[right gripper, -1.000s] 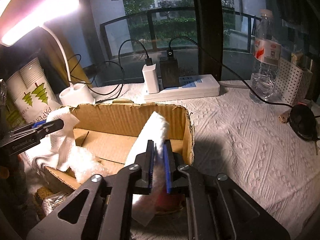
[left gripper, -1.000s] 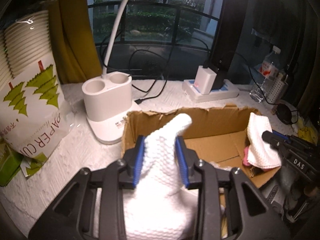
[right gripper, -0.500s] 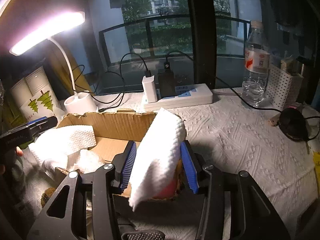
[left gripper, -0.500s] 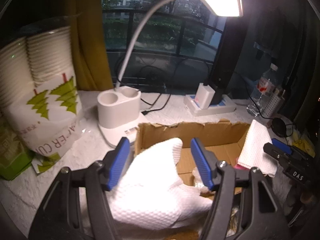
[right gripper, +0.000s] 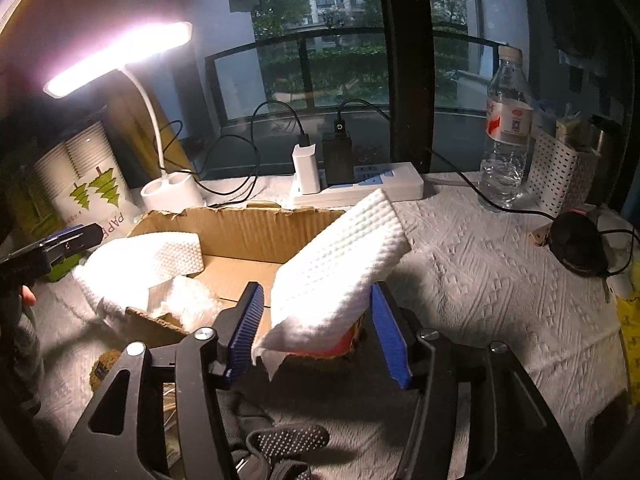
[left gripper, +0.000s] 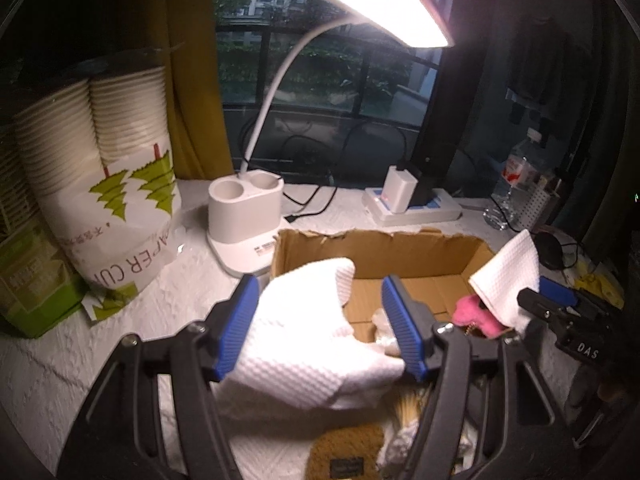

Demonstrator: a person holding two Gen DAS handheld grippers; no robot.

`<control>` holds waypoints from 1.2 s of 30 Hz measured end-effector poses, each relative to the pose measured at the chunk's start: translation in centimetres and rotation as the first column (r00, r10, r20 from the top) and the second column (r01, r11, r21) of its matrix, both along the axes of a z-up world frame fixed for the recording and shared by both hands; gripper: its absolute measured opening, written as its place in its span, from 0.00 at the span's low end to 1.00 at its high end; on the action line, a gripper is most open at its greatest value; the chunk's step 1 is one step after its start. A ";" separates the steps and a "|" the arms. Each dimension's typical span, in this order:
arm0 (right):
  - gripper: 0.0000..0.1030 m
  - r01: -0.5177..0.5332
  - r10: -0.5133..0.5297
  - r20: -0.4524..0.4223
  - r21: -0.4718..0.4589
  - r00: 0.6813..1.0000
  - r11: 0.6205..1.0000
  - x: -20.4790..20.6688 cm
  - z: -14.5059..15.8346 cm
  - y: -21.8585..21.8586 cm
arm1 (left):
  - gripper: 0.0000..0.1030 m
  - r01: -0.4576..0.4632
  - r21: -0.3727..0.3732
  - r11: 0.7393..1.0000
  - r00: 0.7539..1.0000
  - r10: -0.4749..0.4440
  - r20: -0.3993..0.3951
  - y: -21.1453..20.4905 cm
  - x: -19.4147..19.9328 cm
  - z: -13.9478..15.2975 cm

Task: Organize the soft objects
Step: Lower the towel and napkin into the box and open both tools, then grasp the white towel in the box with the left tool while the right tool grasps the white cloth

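A torn cardboard box (left gripper: 400, 246) (right gripper: 256, 228) stands on the white table. A white waffle cloth (left gripper: 308, 340) drapes over its left rim, between the spread blue pads of my left gripper (left gripper: 324, 328), which is open. The same cloth (right gripper: 148, 260) shows in the right wrist view. A second white cloth (right gripper: 336, 268) (left gripper: 506, 280) lies over the box's right corner with something pink (left gripper: 476, 316) under it. My right gripper (right gripper: 318, 332) is open around that cloth, pads apart from it.
A white desk lamp base (left gripper: 244, 216) and a paper cup bag (left gripper: 108, 196) stand left of the box. A power strip with chargers (right gripper: 352, 188), a water bottle (right gripper: 506, 132), a white perforated basket (right gripper: 564, 176) and a black object (right gripper: 576, 244) are behind and right. A brown knitted item (left gripper: 344, 452) lies near the front.
Both grippers have opened and let go of their white cloths, which now rest on the box's rims. Both grippers have drawn back and up from the box.
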State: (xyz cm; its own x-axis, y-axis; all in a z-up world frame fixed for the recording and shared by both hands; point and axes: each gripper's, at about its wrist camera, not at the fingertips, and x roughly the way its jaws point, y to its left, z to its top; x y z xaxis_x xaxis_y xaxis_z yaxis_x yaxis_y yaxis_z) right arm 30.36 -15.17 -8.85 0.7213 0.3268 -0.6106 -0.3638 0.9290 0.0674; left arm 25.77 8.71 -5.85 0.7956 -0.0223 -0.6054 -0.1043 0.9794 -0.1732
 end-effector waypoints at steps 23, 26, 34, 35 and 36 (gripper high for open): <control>0.69 -0.029 0.031 0.022 -0.067 0.999 0.997 -4.6 1.5 1.6 | 0.64 0.005 -0.001 1.000 0.999 -0.005 0.053 -0.1 -6.1 1.7; 0.69 -0.034 0.036 0.027 -0.067 0.999 0.997 -5.3 1.8 1.5 | 0.64 0.008 0.000 1.000 0.998 -0.008 0.060 -0.2 -6.9 1.8; 0.69 -0.035 0.037 0.019 -0.070 0.999 0.997 -5.7 1.5 1.4 | 0.64 0.009 -0.014 1.000 0.999 -0.008 0.048 -0.5 -7.5 1.1; 0.69 -0.034 0.036 0.018 -0.072 0.999 0.997 -5.6 1.4 1.4 | 0.64 0.008 -0.014 1.000 0.999 -0.007 0.045 -0.5 -7.5 1.0; 0.69 -0.031 0.032 0.020 -0.077 0.999 0.997 -5.5 1.4 1.4 | 0.64 0.005 -0.013 1.000 0.999 -0.005 0.041 -0.4 -7.5 0.9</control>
